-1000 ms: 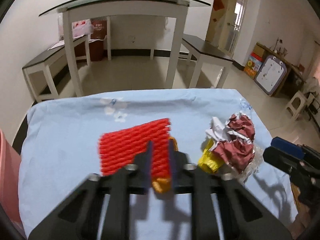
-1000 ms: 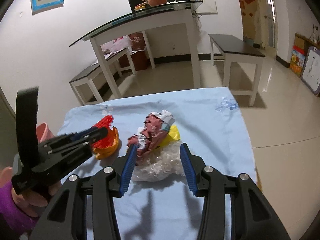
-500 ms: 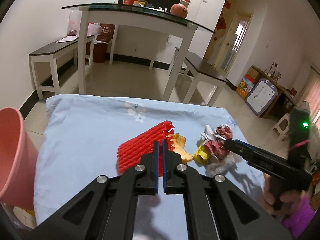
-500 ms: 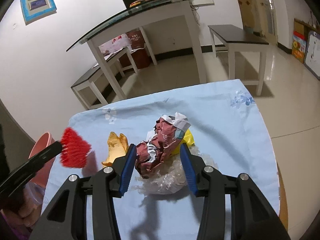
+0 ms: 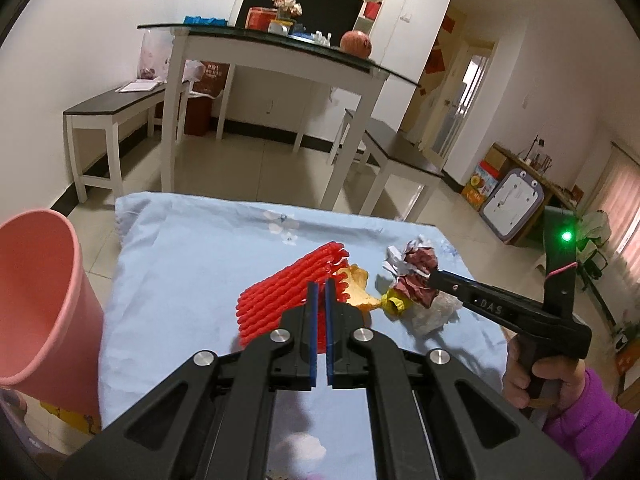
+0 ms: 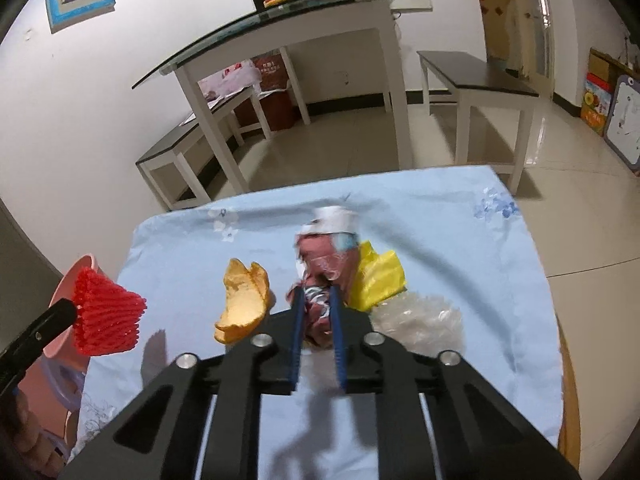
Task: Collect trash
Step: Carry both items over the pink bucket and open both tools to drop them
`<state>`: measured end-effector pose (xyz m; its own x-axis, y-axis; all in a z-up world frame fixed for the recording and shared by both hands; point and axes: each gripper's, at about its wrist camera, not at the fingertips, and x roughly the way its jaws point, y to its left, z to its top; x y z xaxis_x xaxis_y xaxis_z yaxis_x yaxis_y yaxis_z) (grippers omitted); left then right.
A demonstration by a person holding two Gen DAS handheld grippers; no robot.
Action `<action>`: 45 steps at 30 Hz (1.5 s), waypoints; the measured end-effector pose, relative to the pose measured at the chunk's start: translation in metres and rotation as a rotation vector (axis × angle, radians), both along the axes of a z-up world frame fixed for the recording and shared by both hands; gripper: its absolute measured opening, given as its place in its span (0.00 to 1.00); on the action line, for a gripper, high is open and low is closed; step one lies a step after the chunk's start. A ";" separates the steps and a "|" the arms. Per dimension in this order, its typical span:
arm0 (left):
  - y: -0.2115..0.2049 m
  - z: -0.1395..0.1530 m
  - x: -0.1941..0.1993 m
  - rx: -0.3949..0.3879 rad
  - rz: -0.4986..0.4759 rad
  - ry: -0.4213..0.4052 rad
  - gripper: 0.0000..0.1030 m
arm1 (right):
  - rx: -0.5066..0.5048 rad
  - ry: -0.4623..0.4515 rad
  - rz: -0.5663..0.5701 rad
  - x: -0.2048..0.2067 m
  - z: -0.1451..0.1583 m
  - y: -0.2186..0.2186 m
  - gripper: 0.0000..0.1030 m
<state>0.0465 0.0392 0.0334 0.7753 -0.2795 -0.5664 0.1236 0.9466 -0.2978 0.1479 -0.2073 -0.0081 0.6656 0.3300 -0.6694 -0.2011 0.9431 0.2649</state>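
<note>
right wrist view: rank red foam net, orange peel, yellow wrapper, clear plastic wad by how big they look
1. red foam net, though it hangs nearer the camera
2. clear plastic wad
3. orange peel and yellow wrapper look alike, and the wrapper is partly hidden

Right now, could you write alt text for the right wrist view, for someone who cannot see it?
The right gripper is pinching a crumpled maroon wrapper on a light blue cloth, with a peel, yellow scrap and clear plastic beside it. At left, the left gripper holds red foam netting near a pink bin.
</note>
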 end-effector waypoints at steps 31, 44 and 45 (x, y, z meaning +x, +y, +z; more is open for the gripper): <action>0.170 0.021 -0.080 -0.010 0.391 -0.085 0.02 | 0.072 -0.125 0.590 -0.046 0.080 0.269 0.09; 0.202 -0.008 -0.076 0.019 0.451 -0.003 0.02 | 0.019 -0.042 0.681 -0.038 0.039 0.348 0.13; 0.203 -0.009 -0.076 0.021 0.453 -0.003 0.02 | 0.021 -0.039 0.686 -0.036 0.038 0.353 0.13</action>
<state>-0.0291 0.2421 0.0240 0.8182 0.1001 -0.5661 -0.3039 0.9113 -0.2780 0.1123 0.1453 0.0294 0.3252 0.6983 -0.6377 -0.7605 0.5939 0.2625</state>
